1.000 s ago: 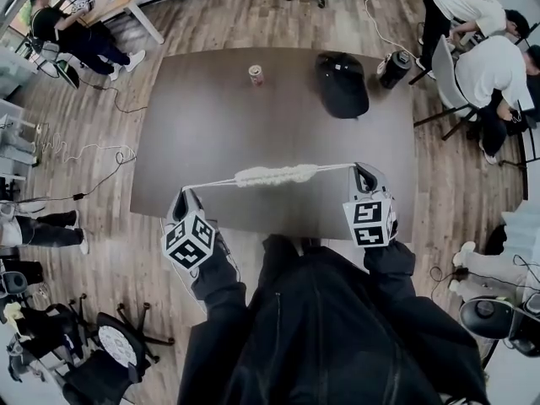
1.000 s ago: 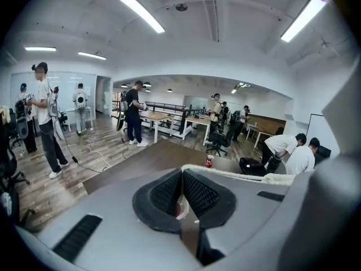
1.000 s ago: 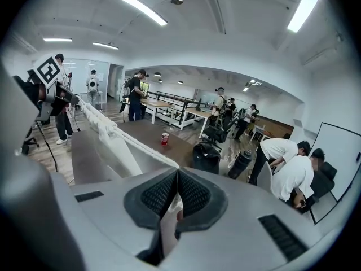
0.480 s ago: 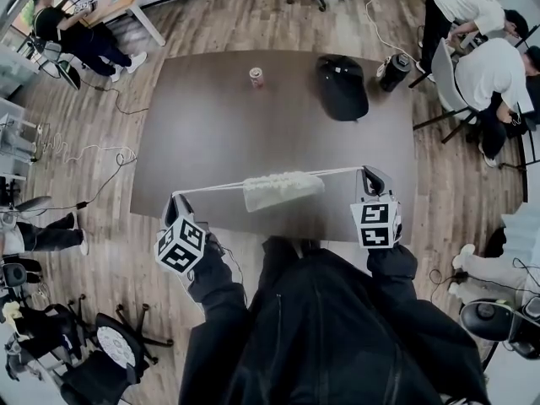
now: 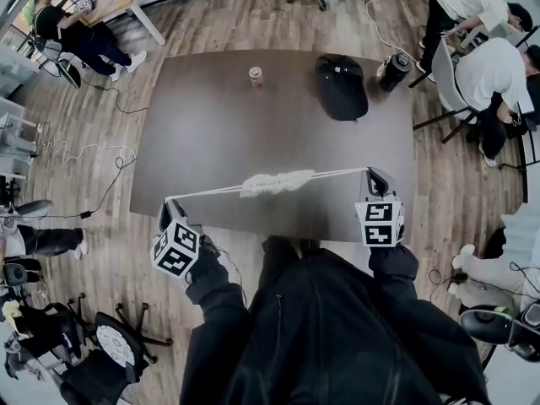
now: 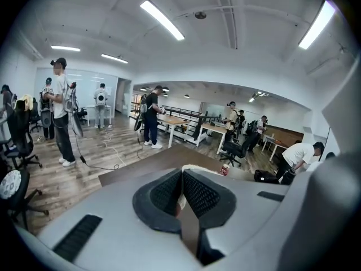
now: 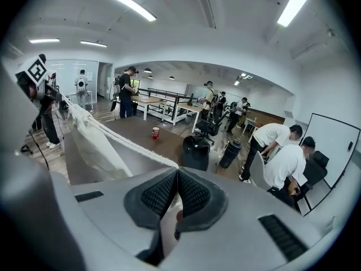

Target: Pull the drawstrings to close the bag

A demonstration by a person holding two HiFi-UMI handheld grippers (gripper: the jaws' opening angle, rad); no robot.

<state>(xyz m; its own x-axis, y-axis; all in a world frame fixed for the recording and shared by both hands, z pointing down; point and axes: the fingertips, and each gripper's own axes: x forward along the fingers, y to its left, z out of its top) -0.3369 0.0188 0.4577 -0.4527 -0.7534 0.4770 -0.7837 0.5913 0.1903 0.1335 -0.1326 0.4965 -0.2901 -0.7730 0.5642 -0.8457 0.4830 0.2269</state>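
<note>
The dark table [image 5: 211, 142] carries a small can [image 5: 256, 75] and a black backpack [image 5: 342, 84], apart, near its far edge.

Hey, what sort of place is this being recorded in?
Most likely an open-plan office or lab workspace. It has rows of desks, wheeled office chairs, long ceiling strip lights, and a large dark table on a wood floor.

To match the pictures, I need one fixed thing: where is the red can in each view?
Head view: red can, top centre, far end of the table.
Left gripper view: can, right of centre, just above the jaws.
Right gripper view: can, left of centre.
Shared landmark: the dark table.
</note>
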